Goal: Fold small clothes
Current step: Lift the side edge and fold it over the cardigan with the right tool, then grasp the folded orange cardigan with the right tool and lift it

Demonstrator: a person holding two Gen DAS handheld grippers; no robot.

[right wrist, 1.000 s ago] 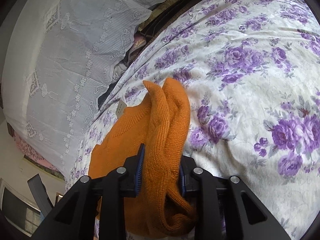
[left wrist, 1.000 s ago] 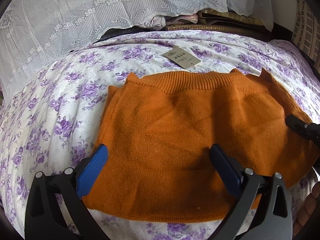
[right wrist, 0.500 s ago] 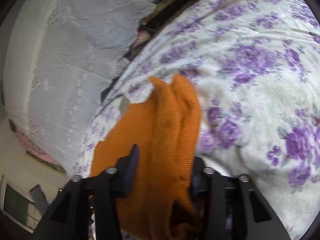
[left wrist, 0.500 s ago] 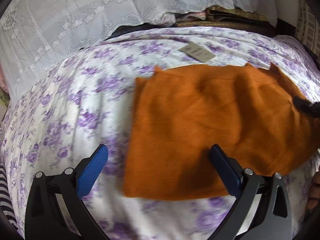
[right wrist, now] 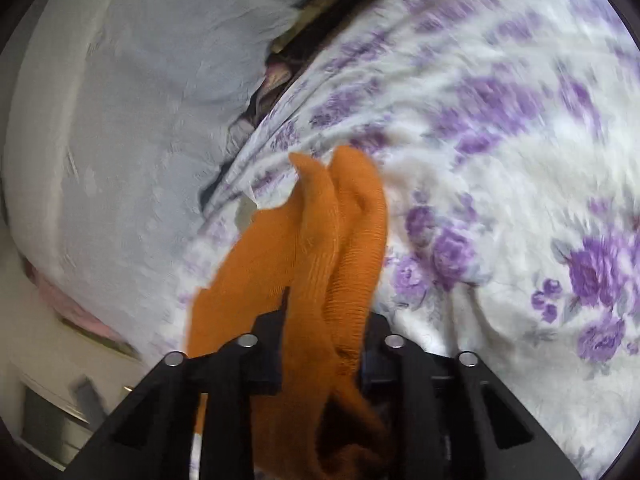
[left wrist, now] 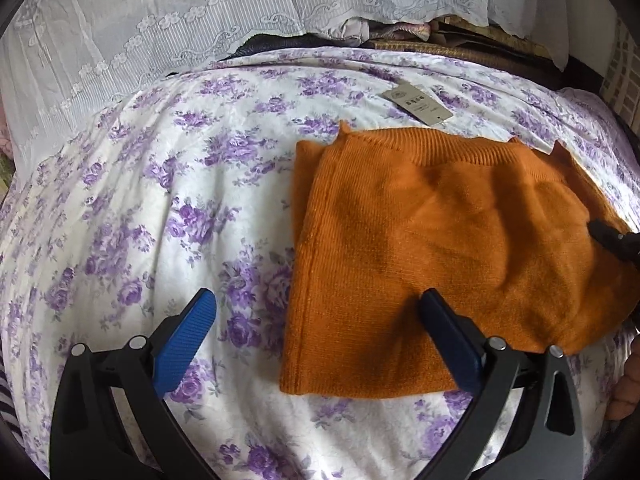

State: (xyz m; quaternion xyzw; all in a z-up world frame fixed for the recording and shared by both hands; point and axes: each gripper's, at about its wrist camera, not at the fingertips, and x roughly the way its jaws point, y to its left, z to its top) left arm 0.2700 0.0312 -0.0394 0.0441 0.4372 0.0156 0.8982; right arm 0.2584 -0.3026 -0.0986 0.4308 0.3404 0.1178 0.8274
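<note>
An orange knit garment (left wrist: 440, 248) lies folded on the purple-flowered bedsheet (left wrist: 160, 208), right of centre in the left wrist view. My left gripper (left wrist: 320, 320) is open and empty above the garment's near left edge; its right finger is over the knit, its left over the sheet. My right gripper (right wrist: 324, 332) is shut on the garment's right side (right wrist: 320, 240), bunching two layers that stand up between the jaws. Its black tip (left wrist: 612, 236) shows at the right edge of the left wrist view.
A paper hang tag (left wrist: 418, 102) lies on the sheet just beyond the garment. White lace fabric (left wrist: 200, 20) covers the back, with a pile of dark and patterned cloth (left wrist: 380, 36) beside it. The bedsheet stretches left of the garment.
The garment sits further right in the left wrist view; my left gripper has shifted left and stays open. My right gripper still grips the bunched knit and is moving, with blur.
</note>
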